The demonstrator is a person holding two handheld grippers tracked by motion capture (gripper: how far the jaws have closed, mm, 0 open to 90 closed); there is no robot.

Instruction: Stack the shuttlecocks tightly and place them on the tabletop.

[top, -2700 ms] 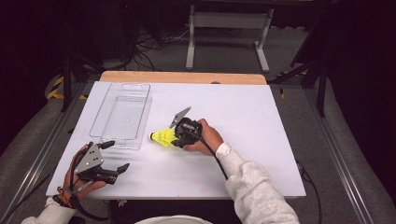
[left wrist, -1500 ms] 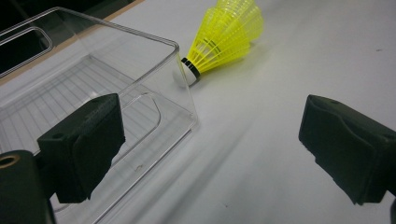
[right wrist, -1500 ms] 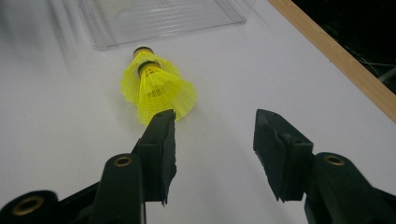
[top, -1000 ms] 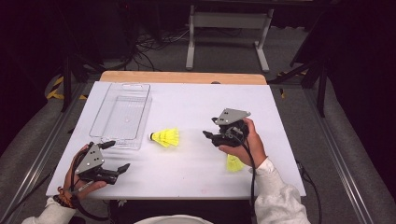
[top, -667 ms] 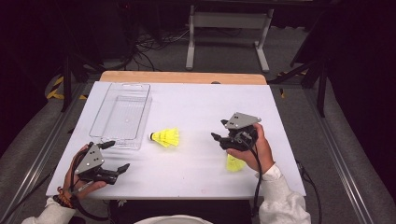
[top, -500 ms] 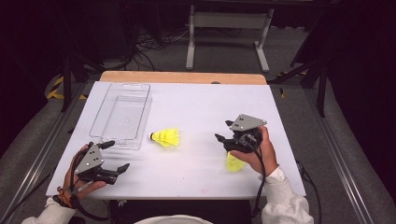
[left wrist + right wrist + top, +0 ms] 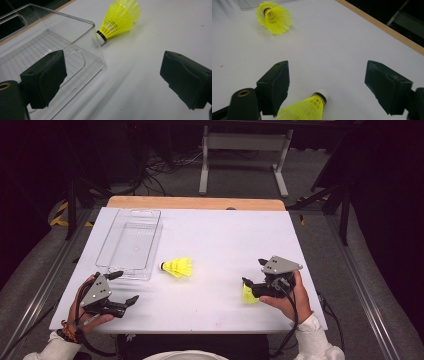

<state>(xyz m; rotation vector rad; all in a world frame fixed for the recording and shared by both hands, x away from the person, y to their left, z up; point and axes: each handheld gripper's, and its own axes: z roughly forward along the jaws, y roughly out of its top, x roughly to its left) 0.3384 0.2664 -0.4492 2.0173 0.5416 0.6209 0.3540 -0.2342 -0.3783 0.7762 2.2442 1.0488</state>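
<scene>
Two yellow shuttlecocks lie on the white table (image 7: 215,235). One shuttlecock (image 7: 176,267) rests mid-table on its side, its cork near the corner of a clear plastic tray (image 7: 129,242). The other shuttlecock (image 7: 248,295) lies at the front right. My right gripper (image 7: 252,273) stands open just over it. In the right gripper view that shuttlecock (image 7: 308,108) lies low between the open jaws of the gripper (image 7: 327,82), cork pointing away, and the mid-table shuttlecock (image 7: 274,17) lies farther off. My left gripper (image 7: 125,287) is open at the front left with nothing between its jaws.
In the left gripper view the open gripper (image 7: 112,70) faces the tray's near corner (image 7: 98,42), with the shuttlecock (image 7: 120,18) just behind it. A wooden strip (image 7: 195,202) edges the far side of the table. Dark floor, cables and a metal stand lie beyond.
My right gripper has left the mid-table shuttlecock, swung to the front right and come down around the second shuttlecock. The left gripper has stayed still.
</scene>
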